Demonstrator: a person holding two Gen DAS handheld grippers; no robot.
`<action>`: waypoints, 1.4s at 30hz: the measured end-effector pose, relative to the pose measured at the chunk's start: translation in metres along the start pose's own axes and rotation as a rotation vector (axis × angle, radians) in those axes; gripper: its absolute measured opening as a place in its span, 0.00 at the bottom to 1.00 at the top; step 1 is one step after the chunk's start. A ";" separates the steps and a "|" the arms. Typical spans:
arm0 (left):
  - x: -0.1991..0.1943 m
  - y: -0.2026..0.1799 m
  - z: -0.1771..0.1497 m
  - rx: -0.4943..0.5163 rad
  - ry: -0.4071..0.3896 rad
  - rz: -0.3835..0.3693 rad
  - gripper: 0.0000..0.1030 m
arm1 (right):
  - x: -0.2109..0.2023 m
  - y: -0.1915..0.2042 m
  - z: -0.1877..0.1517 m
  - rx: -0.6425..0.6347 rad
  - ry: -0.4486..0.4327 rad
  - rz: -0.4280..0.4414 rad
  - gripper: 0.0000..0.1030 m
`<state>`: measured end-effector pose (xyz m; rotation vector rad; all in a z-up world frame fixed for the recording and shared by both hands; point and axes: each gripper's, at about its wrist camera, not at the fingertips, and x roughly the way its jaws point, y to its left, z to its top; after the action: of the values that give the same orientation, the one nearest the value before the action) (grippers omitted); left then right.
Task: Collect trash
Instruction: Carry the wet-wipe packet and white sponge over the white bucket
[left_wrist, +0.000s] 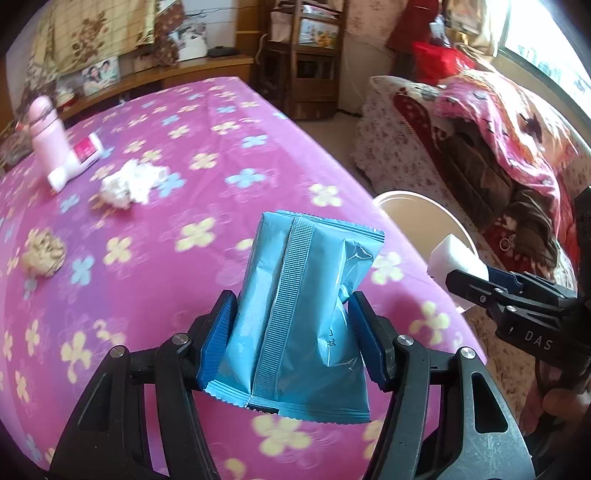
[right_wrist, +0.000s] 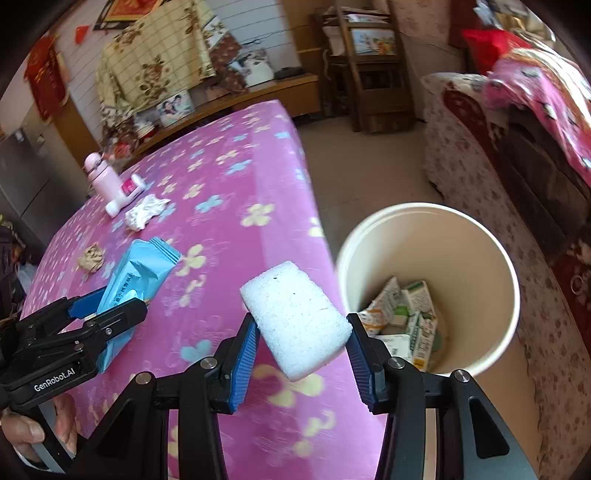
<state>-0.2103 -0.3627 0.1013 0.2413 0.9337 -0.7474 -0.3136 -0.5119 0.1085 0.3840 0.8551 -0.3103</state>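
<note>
My left gripper (left_wrist: 291, 314) is shut on a blue plastic wrapper (left_wrist: 306, 317) and holds it above the pink flowered table (left_wrist: 221, 155); the wrapper also shows in the right wrist view (right_wrist: 136, 280). My right gripper (right_wrist: 301, 332) is shut on a white foam block (right_wrist: 295, 321), held over the table's right edge beside the white bin (right_wrist: 491, 243); the block also shows in the left wrist view (left_wrist: 456, 258). The bin stands on the floor right of the table and holds several crushed cartons (right_wrist: 406, 314). A crumpled white tissue (left_wrist: 129, 182) and a brown paper wad (left_wrist: 42, 256) lie on the table.
A pink bottle (left_wrist: 46, 136) and a white tube with a red label (left_wrist: 75, 162) sit at the table's far left. A sofa with a pink blanket (left_wrist: 498, 122) runs along the right. A wooden shelf (left_wrist: 314, 55) stands behind the table.
</note>
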 end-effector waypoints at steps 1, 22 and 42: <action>0.001 -0.005 0.001 0.006 -0.001 -0.004 0.59 | -0.002 -0.007 -0.002 0.012 -0.002 -0.009 0.44; 0.049 -0.092 0.038 0.089 0.034 -0.106 0.59 | -0.001 -0.094 -0.010 0.151 0.006 -0.115 0.44; 0.074 -0.112 0.054 0.109 0.041 -0.122 0.59 | 0.011 -0.122 -0.002 0.200 0.008 -0.151 0.44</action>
<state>-0.2240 -0.5064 0.0879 0.2983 0.9533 -0.9100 -0.3583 -0.6205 0.0738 0.5075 0.8652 -0.5365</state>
